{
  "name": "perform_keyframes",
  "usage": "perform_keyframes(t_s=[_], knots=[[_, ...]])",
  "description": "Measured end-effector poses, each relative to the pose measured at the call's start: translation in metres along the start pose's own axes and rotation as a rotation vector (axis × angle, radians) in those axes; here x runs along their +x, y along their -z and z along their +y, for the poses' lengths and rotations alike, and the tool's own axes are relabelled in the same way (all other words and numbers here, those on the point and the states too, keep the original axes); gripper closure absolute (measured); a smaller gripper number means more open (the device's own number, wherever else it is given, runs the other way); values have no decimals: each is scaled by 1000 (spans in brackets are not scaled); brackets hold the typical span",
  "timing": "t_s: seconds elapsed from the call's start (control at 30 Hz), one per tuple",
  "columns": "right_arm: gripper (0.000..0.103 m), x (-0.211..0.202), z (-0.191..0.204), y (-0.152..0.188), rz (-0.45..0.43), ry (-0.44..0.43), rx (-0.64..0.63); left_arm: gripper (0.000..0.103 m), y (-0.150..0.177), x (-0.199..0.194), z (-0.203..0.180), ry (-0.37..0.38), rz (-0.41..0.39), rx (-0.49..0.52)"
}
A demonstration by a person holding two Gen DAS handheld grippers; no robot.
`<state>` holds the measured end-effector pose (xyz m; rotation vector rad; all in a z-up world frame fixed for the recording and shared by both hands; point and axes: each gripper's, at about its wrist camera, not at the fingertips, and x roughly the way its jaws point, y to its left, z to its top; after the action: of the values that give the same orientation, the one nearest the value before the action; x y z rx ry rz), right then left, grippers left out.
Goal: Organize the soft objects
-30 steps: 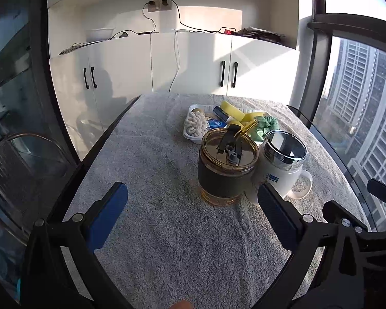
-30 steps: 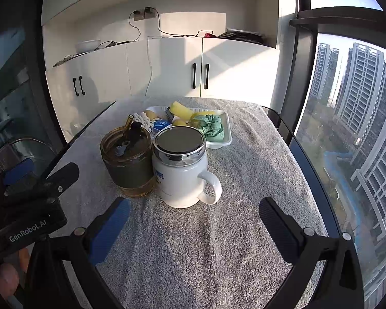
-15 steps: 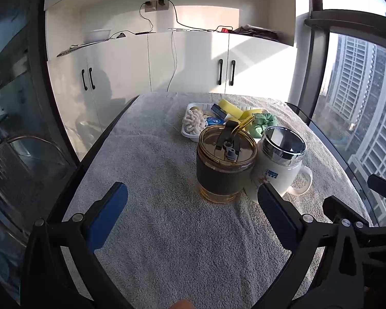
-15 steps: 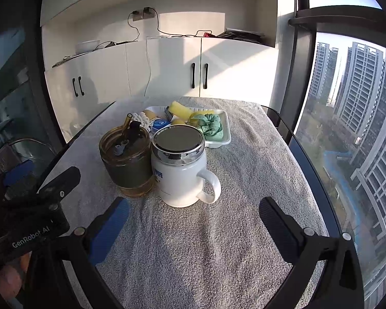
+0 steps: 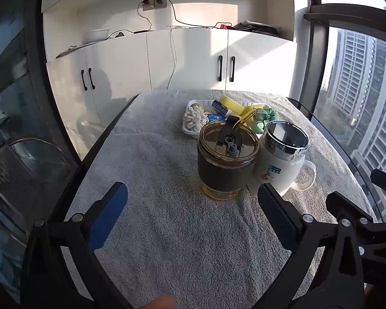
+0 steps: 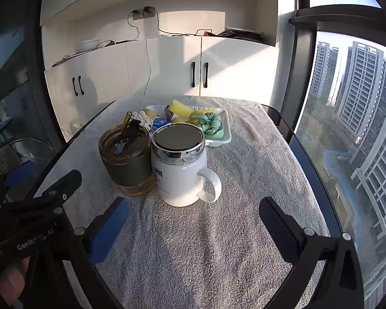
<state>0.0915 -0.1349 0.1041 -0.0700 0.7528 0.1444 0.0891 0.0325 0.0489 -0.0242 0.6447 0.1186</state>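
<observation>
Grey towel (image 5: pixel 167 231) covers the table by a big window with tower blocks outside. Nearest the cameras, both tools hover above the bare towel, nothing held. Left gripper (image 5: pixel 193 208): blue-padded fingers spread wide apart, empty. Right gripper (image 6: pixel 194 219): also spread wide, empty; from its view the left tool's black body shows at lower left with a fingertip (image 6: pixel 10 283) of the person below it.

Next out, two cups stand upright side by side, touching or nearly so. Amber glass tumbler (image 5: pixel 227 159) with dark sleeve, lid with a black flip tab and an amber straw leaning out, sits on the left. White mug (image 5: pixel 283 164) with chrome-rimmed lid sits on the right, handle pointing right, blue print on its side. In the left view the mug's base sits just past the tip of that gripper's right finger; in the right view both cups are just beyond the gap between the fingers, toward the left pad.

Just behind the cups, white tray (image 6: pixel 225 139) holds the soft stuff: cream knotted rope piece (image 5: pixel 194 119) at left end, yellow sponge (image 6: pixel 180 108) propped up at the back, green scrunchie (image 6: pixel 212 126) at right end, small blue-labelled packet (image 6: pixel 160 122) in the middle, other yellow bits partly hidden by the cups.

Farthest back, white cabinets (image 5: pixel 193 61) with black handles, cables hanging from a wall socket, white bowl (image 5: pixel 96 36) on the counter.
</observation>
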Motion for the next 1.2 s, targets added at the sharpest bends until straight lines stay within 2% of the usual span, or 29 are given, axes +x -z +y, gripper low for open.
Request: perform_keyframes(t_s=[0.23,0.6,1.2], knots=[[0,1,0,0,-1,-2,0,0,0,2,-1,-24,6,2],[0,1,0,0,-1,-1,1,0,-1,2,0,14,9,-11],[0,1,0,0,0,1,1,0,2,2,3,20,12,-17]])
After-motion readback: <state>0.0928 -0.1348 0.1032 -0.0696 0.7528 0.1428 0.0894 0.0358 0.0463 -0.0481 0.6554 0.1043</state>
